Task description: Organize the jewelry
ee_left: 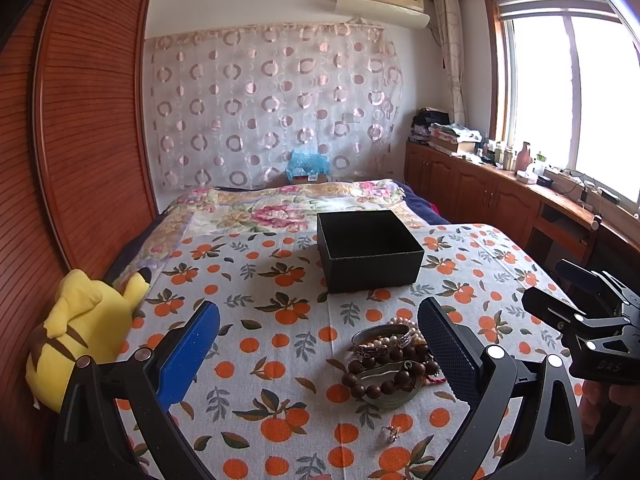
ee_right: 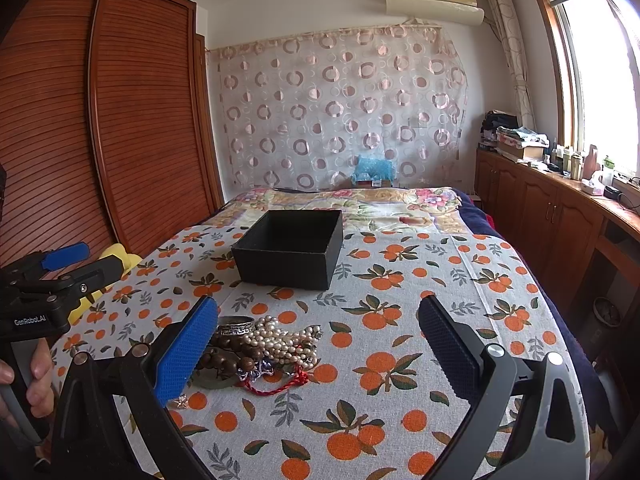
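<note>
Jewelry heap of brown wooden beads, pearls and silver bangles (ee_left: 390, 360) sits lower right of frame, beside the spread left gripper (ee_left: 320, 344); the spread right gripper (ee_right: 318, 344) is equally near.

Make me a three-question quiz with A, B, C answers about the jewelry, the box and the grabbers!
1. Where is the jewelry pile?
A. inside the black box
B. on the orange-print cloth, nearer the cameras than the box
C. on the windowsill

2. What colour is the plush toy?
A. yellow
B. green
C. pink

3. How is the right gripper?
A. shut on the pearls
B. shut on the box
C. open

Answers: 1 B, the pile lies on the cloth before the black box. 2 A, it is yellow. 3 C, its fingers stand wide apart, holding nothing.
</note>
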`<control>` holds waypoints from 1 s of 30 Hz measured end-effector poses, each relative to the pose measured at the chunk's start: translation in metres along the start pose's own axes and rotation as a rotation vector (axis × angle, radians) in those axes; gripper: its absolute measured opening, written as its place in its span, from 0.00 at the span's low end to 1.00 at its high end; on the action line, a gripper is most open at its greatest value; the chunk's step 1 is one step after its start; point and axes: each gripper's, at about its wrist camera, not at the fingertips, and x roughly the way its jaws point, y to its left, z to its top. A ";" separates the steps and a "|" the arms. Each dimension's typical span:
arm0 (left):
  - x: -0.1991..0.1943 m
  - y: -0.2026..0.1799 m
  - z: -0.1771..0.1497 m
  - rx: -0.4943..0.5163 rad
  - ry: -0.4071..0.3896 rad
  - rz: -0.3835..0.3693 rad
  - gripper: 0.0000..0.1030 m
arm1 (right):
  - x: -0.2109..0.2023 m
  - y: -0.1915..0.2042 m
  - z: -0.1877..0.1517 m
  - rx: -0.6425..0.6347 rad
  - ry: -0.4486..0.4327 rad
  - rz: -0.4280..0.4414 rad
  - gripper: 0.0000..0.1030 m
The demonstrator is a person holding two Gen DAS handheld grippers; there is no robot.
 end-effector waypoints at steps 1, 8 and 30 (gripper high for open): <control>0.000 0.000 0.000 -0.001 0.001 0.000 0.93 | 0.000 0.000 0.000 0.000 0.000 0.000 0.98; 0.000 0.000 0.000 -0.001 -0.002 0.000 0.93 | 0.000 0.000 -0.001 0.000 0.001 0.000 0.98; 0.005 0.002 -0.002 -0.004 0.020 -0.003 0.93 | 0.003 -0.004 -0.002 0.002 0.013 0.005 0.98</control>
